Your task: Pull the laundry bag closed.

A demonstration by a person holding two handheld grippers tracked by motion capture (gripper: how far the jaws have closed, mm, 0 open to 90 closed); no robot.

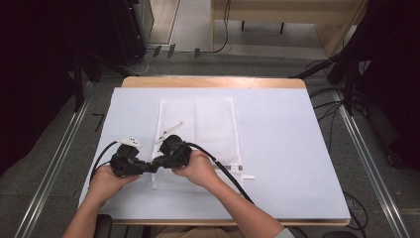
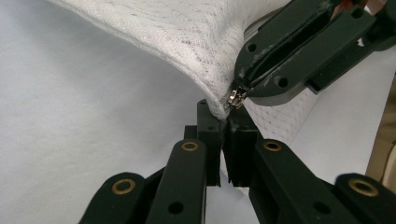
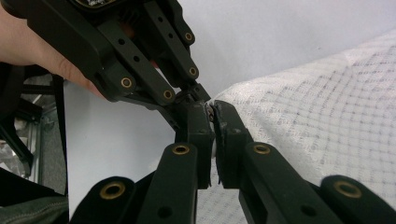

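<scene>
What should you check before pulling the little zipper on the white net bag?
1. Left tool pinching the corner of the mesh bag: ok, its jaws are closed on the fabric.
2. Right tool on the zipper pull: ok, the metal pull sits at its jaw tips.
3. The two tools close together at the same bag corner: ok, seen in the high view at the near left corner.
4. Bag lying flat on the table ahead of the pull: ok, it is spread out.
5. Whether the grip on the pull is firm enough: cannot tell.
</scene>
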